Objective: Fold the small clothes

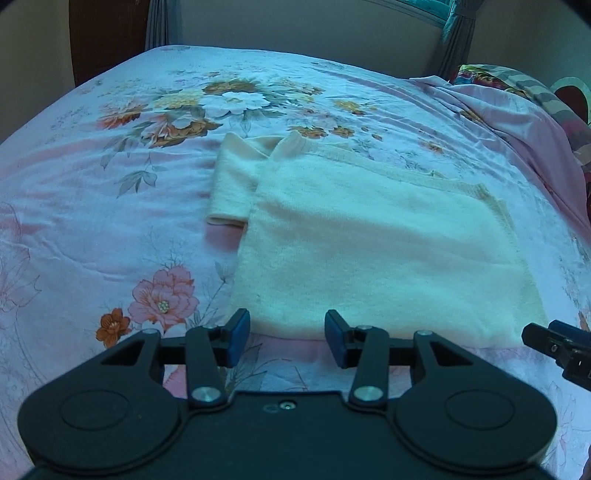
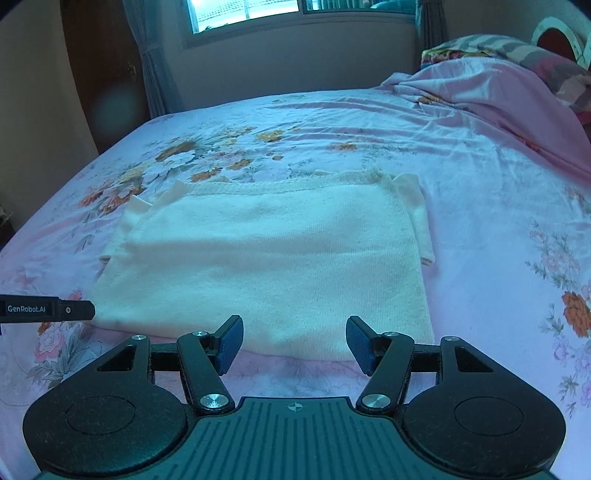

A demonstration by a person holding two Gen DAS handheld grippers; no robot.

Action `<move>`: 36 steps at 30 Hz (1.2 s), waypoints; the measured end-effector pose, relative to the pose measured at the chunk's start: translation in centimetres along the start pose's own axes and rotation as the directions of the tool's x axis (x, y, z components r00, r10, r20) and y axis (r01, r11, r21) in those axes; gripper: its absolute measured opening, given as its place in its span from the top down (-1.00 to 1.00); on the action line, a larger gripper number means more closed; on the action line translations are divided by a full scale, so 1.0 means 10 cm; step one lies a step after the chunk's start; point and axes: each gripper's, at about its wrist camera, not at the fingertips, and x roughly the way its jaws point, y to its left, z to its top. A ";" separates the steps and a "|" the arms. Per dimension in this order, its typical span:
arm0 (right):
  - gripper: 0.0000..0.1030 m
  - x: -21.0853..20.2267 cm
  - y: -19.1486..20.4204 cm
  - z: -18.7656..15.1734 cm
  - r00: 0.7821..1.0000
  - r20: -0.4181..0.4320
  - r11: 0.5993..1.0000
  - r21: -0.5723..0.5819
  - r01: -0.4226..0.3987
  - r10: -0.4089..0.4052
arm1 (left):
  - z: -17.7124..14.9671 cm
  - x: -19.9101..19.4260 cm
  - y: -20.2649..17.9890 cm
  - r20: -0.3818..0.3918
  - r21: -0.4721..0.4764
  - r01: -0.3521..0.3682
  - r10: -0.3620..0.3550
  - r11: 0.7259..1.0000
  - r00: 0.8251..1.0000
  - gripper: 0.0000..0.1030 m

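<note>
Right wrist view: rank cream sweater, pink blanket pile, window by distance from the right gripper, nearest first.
From the right gripper:
1. Cream sweater, directly ahead, its near edge by the fingertips.
2. Pink blanket pile, far right on the bed.
3. Window, back wall, upper centre.

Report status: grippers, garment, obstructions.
Left hand-held gripper open, empty. Right hand-held gripper open, empty. White knit top folded flat on floral bedsheet, near edge just ahead of both. Nothing in the way.

Folded sweater (image 2: 266,254) flat on the bed (image 2: 480,206), pillows (image 2: 517,48) behind at right, window (image 2: 251,11) beyond.
</note>
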 end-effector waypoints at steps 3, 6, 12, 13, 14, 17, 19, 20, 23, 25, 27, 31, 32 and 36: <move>-0.19 0.02 0.02 0.03 1.000 0.004 1.000 -0.003 0.004 -0.004 | 0.03 0.02 0.03 0.006 0.006 -0.018 0.017 1.000 1.000 0.17; -0.19 0.08 0.01 0.05 1.000 0.000 1.000 -0.003 0.011 -0.011 | 0.07 0.05 0.07 0.007 0.012 -0.035 0.035 0.999 0.999 0.16; -0.19 0.22 -0.01 0.05 1.000 -0.017 1.000 0.000 0.013 -0.013 | 0.14 0.16 0.17 -0.004 -0.005 -0.031 0.031 1.000 1.000 0.10; -0.19 0.23 -0.02 0.05 1.000 -0.017 1.000 0.002 0.014 -0.014 | 0.14 0.17 0.21 -0.009 -0.014 -0.030 0.030 0.999 1.000 0.08; -0.19 0.25 -0.03 0.05 1.000 -0.019 1.000 0.002 0.014 -0.014 | 0.15 0.19 0.25 -0.014 -0.026 -0.029 0.029 0.999 0.999 0.08; -0.19 0.32 -0.05 0.04 0.999 -0.025 1.000 0.003 0.024 -0.024 | 0.16 0.23 0.34 -0.025 -0.063 -0.006 0.005 0.998 1.000 0.04; -0.19 0.35 -0.04 0.05 0.999 -0.019 1.000 0.005 0.026 -0.026 | 0.16 0.25 0.36 -0.022 -0.070 -0.001 -0.001 0.998 1.000 0.02; -0.19 0.38 -0.03 0.06 0.999 -0.018 1.000 0.003 0.027 -0.027 | 0.16 0.27 0.35 -0.020 -0.061 0.005 -0.007 0.998 1.000 0.01; -0.19 0.51 0.05 0.09 0.999 -0.031 1.000 -0.010 0.020 -0.020 | 0.15 0.37 0.25 -0.017 -0.002 -0.019 0.019 1.000 1.000 -0.02; -0.19 0.58 0.10 0.10 0.999 -0.034 1.000 -0.011 0.005 -0.005 | 0.13 0.48 0.24 -0.043 0.005 -0.031 0.032 0.999 0.999 -0.02; -0.19 0.66 0.17 0.08 0.999 -0.039 1.000 -0.029 -0.002 0.001 | 0.09 0.56 0.25 -0.060 0.013 -0.024 0.025 1.000 0.998 -0.05; -0.19 0.86 0.28 -0.04 0.994 -0.102 0.991 -0.130 0.028 -0.041 | 0.12 0.53 0.34 -0.060 -0.021 0.005 -0.006 1.000 0.998 -0.03; -0.19 0.86 0.28 -0.03 0.994 -0.104 0.992 -0.126 0.023 -0.036 | 0.15 0.51 0.39 -0.057 -0.050 0.018 -0.021 0.999 0.998 -0.03; -0.19 0.75 0.22 0.07 0.998 -0.062 0.999 -0.033 -0.027 0.025 | 0.32 0.54 0.53 -0.042 -0.113 0.025 -0.030 0.993 0.999 -0.05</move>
